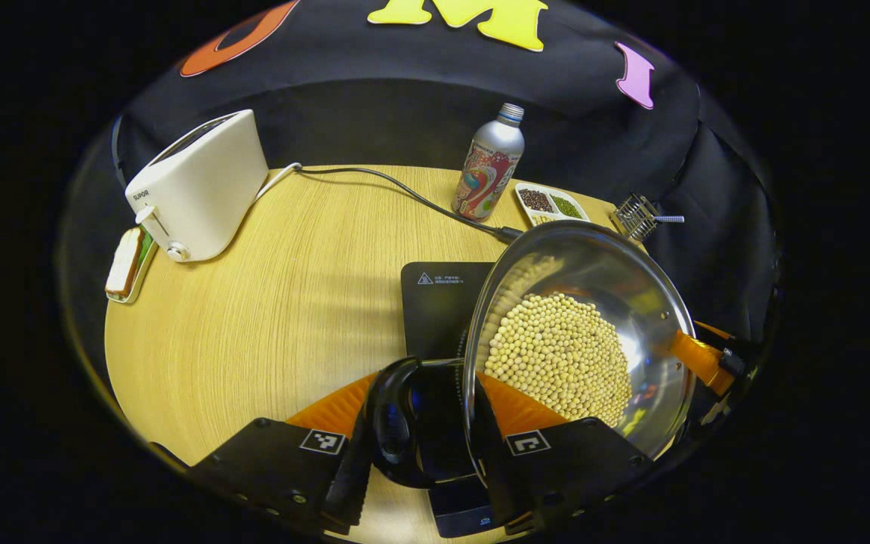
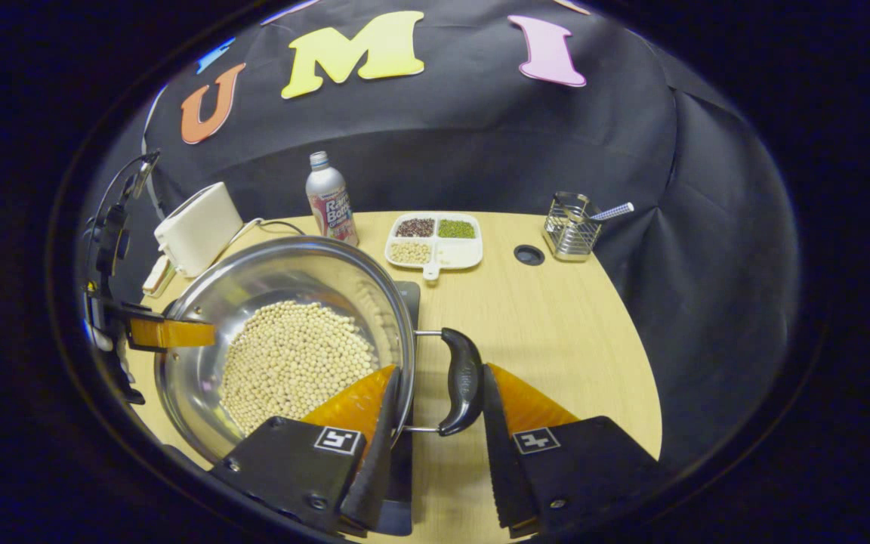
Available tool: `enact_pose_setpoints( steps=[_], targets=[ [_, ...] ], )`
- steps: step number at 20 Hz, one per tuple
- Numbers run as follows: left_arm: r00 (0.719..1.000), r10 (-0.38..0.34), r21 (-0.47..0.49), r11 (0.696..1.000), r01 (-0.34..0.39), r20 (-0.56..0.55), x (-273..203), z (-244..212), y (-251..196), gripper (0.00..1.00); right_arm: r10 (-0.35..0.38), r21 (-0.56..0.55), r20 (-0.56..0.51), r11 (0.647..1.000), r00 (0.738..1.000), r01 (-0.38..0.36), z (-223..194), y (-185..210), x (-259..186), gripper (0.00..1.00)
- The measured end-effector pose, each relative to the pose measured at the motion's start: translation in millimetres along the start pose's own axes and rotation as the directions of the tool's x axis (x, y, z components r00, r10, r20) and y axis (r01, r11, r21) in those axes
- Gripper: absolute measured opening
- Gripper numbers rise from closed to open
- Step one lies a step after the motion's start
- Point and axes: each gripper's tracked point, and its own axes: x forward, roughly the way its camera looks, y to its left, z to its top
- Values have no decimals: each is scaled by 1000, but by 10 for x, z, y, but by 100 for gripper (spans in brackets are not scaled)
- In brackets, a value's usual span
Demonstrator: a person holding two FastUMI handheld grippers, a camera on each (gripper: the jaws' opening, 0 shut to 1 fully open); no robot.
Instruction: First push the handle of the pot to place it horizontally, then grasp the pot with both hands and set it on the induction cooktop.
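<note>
A shiny pot full of pale beans is seen over the black cooktop on the wooden counter. It cannot be told for sure if the pot is resting on the cooktop or is held just above it. In the left gripper view, the left tool is set around the pot's near side: one finger is outside the black handle, and the other is inside the pot against its wall. The handle and the rim are between the two fingers, and the fingers look closed on them. In the right gripper view, the right tool is placed the same way on the other handle. One finger is inside the pot by the rim and one is outside the handle, with both seeming to press in. The left tool is also seen far off at the pot's other side in this view. A white toaster is seen at the back left of the counter, with a slice of bread beside it. A bottle, a tray of grains and a wire basket are lined up along the back, well apart from the pot.
</note>
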Motion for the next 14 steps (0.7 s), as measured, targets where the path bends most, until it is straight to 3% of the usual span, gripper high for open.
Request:
enact_pose_setpoints(
  steps=[1,3,4,5,6,9,14],
  targets=[
    [1000,4,-6,1000,-4,6,-2,-6,10,52,1,6,5,1000,1000,-1,12,4,2,59],
    [1000,23,-5,1000,-23,20,12,-41,21,77,8,9,9,1000,1000,-8,16,4,0,60],
    [999,35,-2,999,-35,19,8,-85,43,69,8,3,9,1000,1000,-8,13,2,-6,59],
    [999,48,1,999,-48,17,-7,-104,79,79,9,-3,9,1000,1000,-9,21,6,2,59],
    [998,53,3,999,-53,39,-54,-96,88,99,10,-5,11,1000,1000,-10,28,1,3,60],
    [987,97,23,995,-101,126,-176,41,187,96,15,-2,31,1000,999,-15,58,-13,-4,71],
    [968,127,22,991,-135,216,-459,130,186,99,8,-54,153,999,988,0,341,-7,-230,70]
  ],
)
